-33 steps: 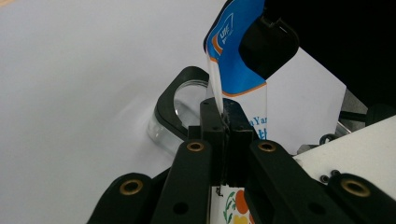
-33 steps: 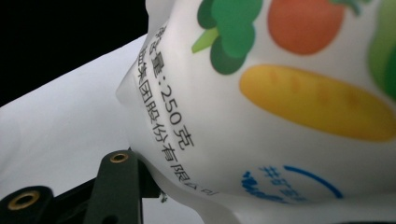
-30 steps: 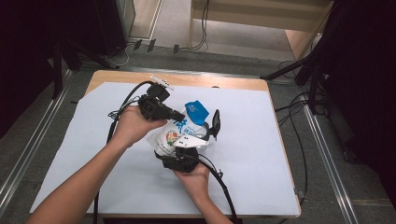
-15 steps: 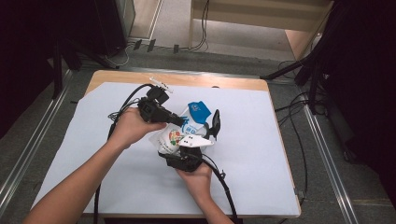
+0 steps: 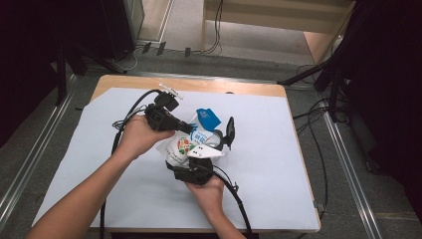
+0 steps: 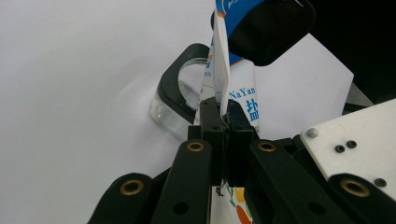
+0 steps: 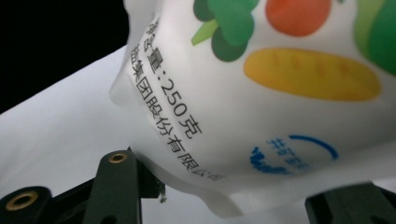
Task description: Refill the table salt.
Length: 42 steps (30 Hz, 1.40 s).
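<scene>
High view: the bag is pinched at its edge by the left gripper, while the right gripper, jaws half-spread and just opened further, cradles its body from below, above the glass.

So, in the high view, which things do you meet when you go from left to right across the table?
Left tongs shut on the bag's edge → white salt bag → blue top of the bag → one black jaw of the right tongs, standing up beside the bag.
</scene>
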{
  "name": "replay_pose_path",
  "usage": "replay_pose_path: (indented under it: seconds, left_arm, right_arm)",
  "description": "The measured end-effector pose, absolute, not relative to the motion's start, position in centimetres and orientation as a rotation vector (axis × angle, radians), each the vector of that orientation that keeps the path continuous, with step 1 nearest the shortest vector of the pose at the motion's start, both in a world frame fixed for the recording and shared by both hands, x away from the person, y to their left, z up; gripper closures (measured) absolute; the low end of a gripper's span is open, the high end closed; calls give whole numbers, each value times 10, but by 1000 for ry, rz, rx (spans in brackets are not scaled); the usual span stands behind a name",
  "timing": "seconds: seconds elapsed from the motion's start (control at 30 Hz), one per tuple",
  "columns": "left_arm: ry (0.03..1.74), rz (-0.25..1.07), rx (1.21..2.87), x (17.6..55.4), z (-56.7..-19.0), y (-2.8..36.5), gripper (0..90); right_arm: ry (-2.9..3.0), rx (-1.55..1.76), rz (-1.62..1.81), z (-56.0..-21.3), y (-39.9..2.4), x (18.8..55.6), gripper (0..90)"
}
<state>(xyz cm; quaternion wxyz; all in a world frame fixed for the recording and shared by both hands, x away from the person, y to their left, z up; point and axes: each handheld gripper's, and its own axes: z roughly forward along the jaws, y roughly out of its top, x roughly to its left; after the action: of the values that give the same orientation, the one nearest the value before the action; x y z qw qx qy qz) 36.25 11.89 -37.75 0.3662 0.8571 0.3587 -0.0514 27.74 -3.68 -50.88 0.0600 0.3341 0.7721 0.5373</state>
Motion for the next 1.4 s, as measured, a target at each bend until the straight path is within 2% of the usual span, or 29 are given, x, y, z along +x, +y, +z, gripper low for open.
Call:
replay_pose_path:
  seconds: [0.1,0.3,0.53,0.97,1.4]
  left_arm:
    - [919,-135,2193,362,-378,119,900]
    - [908,-137,2190,361,-376,120,894]
    - [888,-159,2173,360,-376,119,853]
    - [927,-161,2225,364,-381,107,892]
    - [941,-184,2235,372,-383,103,881]
  right_arm:
    - [2330,1012,1611,-508,-36,277,477]
    - [2313,1017,1630,-508,-38,278,584]
    - [2299,1005,1687,-506,-41,278,588]
    - [2368,1043,1730,-508,-35,282,527]
    - [2380,1062,1766,-504,-33,286,586]
